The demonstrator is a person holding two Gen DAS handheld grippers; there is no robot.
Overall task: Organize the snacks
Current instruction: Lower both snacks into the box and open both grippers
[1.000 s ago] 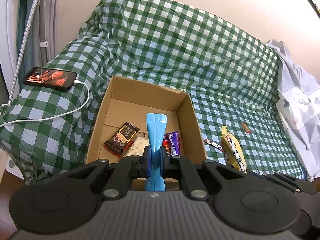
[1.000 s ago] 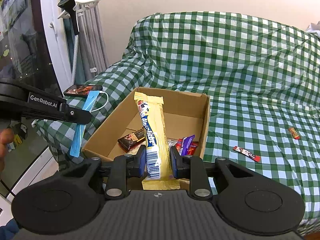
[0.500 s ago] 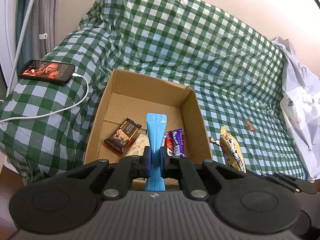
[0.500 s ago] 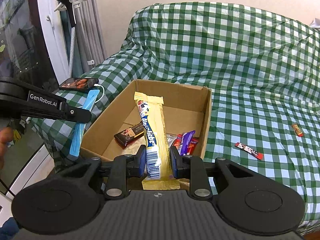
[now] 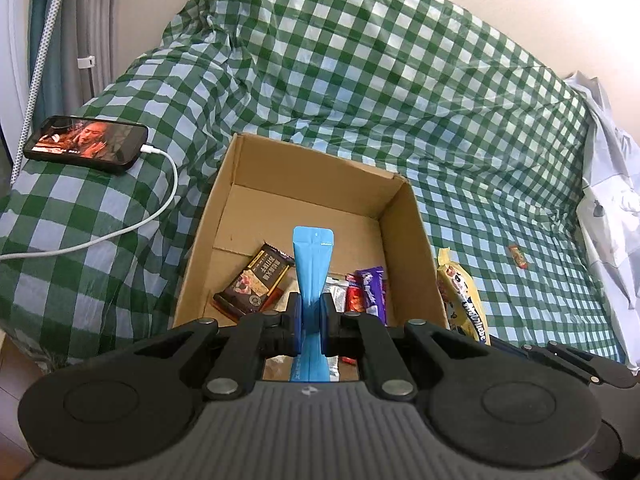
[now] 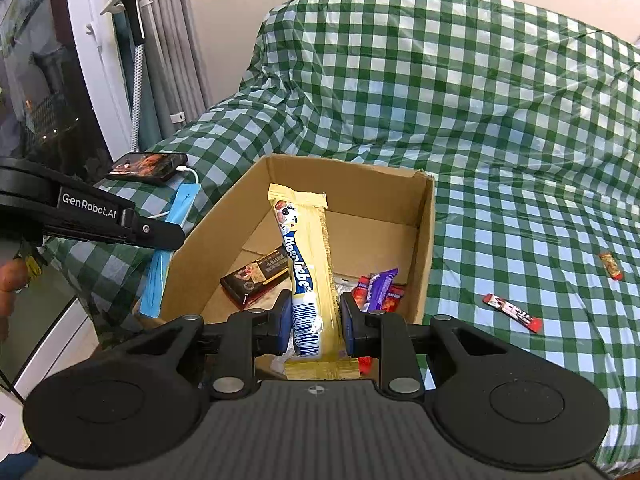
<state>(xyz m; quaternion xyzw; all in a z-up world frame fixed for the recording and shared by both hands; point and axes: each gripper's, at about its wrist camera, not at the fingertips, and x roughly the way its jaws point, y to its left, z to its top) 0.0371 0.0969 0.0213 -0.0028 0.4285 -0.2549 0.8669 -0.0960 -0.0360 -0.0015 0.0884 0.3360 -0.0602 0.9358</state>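
Observation:
An open cardboard box (image 5: 396,216) (image 6: 426,240) sits on the green checked cover. Inside lie a dark brown bar (image 5: 256,280) (image 6: 256,276), a purple bar (image 5: 372,288) (image 6: 380,286) and red wrappers (image 6: 394,294). My left gripper (image 5: 311,320) is shut on a long blue packet (image 5: 312,264), held over the box's near edge; it also shows in the right wrist view (image 6: 168,248). My right gripper (image 6: 314,324) is shut on a long yellow snack bar (image 6: 308,264), held over the box; it also shows in the left wrist view (image 5: 464,300).
A red-and-black stick (image 6: 512,312) and a small orange-red candy (image 6: 611,266) (image 5: 518,256) lie on the cover right of the box. A phone (image 5: 86,148) on a white cable (image 5: 160,208) rests on the left. White cloth (image 5: 612,208) lies at far right.
Both grippers have moved forward and lower toward the box, each still holding its snack. The box looks nearer and larger in both views.

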